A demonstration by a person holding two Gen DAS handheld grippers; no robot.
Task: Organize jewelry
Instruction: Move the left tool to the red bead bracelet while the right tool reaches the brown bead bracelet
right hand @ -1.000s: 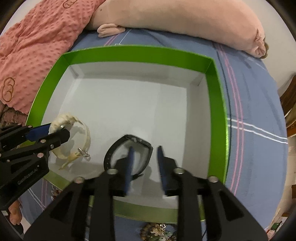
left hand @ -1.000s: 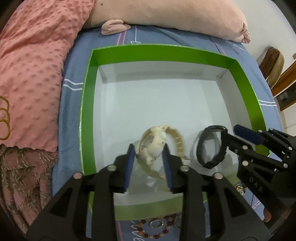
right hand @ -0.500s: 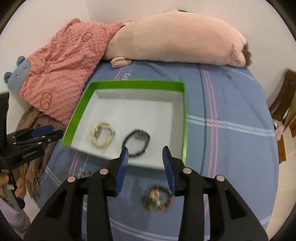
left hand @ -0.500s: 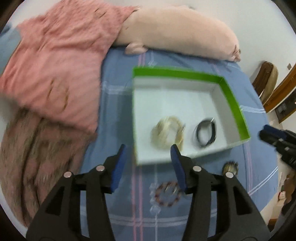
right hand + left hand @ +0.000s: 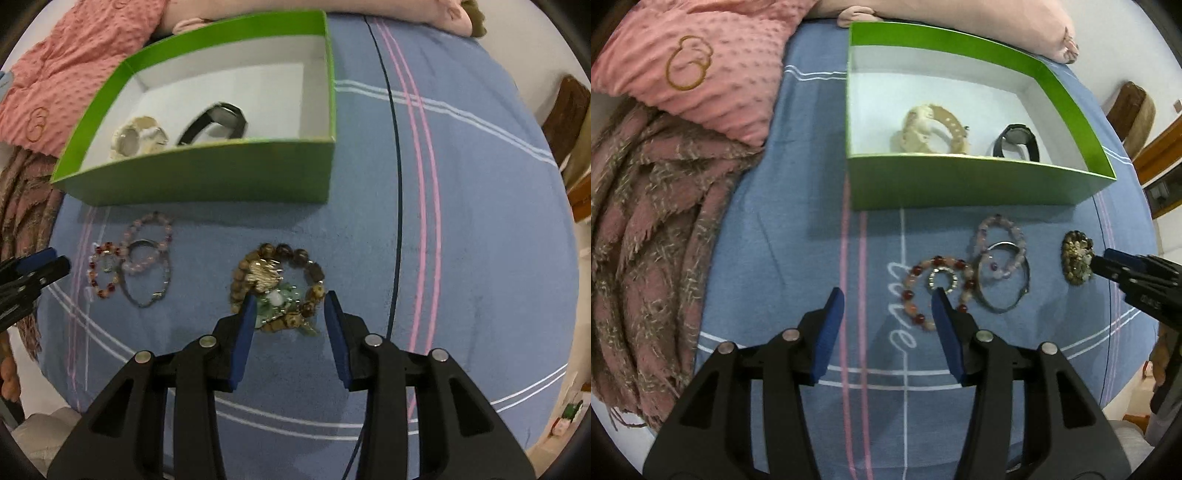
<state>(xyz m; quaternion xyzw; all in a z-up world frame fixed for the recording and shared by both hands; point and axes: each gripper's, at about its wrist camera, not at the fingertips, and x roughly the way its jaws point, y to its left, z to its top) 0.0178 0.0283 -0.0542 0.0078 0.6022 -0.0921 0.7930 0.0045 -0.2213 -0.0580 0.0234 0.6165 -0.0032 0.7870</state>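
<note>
Right tongs (image 5: 290, 314) reveal brown bracelet's (image 5: 277, 284) green charm.

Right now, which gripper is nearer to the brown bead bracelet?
Right. The right gripper is open with the brown bead bracelet just ahead of its jaws. The left gripper is farther left, beside the red bead bracelet.

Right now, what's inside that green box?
Inside the green box lie a cream watch and a black watch. Its near wall hides their lower parts.
</note>
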